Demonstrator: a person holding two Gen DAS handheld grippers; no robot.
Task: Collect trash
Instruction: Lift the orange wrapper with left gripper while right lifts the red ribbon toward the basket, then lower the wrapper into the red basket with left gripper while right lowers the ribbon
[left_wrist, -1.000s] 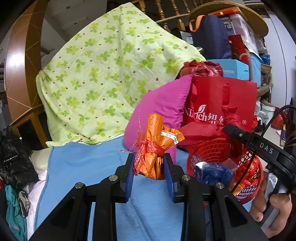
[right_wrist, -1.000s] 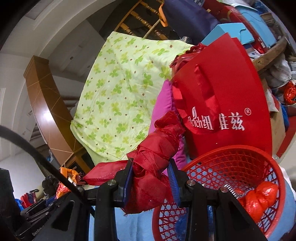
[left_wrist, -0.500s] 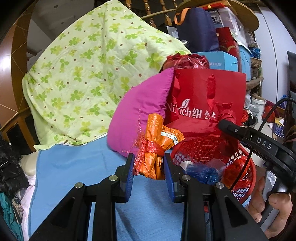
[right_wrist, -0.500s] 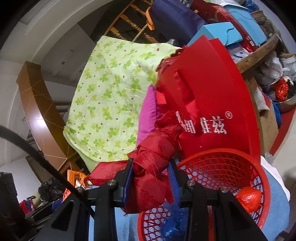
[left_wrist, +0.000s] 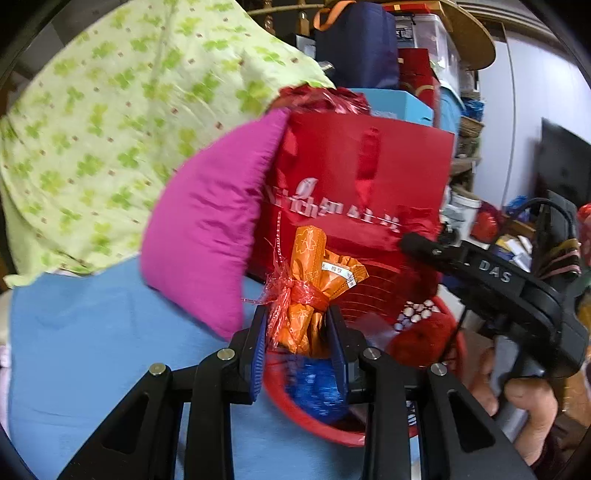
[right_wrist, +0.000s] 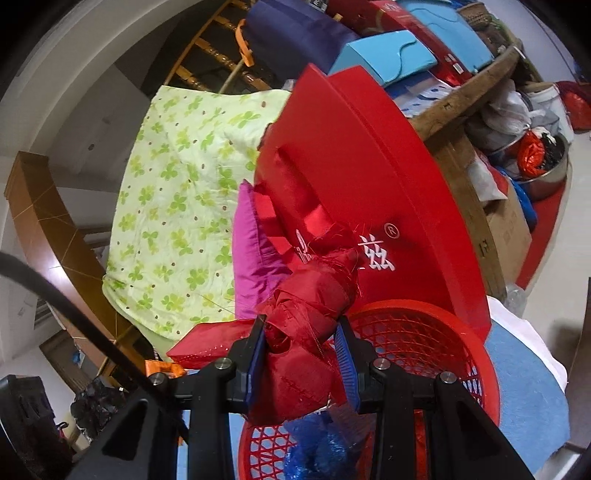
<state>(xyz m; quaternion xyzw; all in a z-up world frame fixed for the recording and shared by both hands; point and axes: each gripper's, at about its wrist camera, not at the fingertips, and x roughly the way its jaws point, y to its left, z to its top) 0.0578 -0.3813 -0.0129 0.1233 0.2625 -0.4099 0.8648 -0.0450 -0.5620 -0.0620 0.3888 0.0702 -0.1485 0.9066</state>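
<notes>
Both claws are loaded over the red basket (right_wrist: 436, 332). The left claw (left_wrist: 298, 345) pinches an orange wrapper bundle (left_wrist: 310, 291) tied with red ribbon; the right claw (right_wrist: 301, 354) grips a crumpled red fabric wad (right_wrist: 310, 306). Best to center each above the rim before letting go. Blue plastic, probably a bag, already lies inside.

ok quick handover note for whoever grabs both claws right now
Left claw: shut on the orange wrapper, held above the near rim of the red basket.
Right claw: shut on the red bundle, also over the basket.
Done: blue bag and other red trash already lie in the basket.
Left: open both claws so the two pieces drop in, then look for more trash.
</notes>
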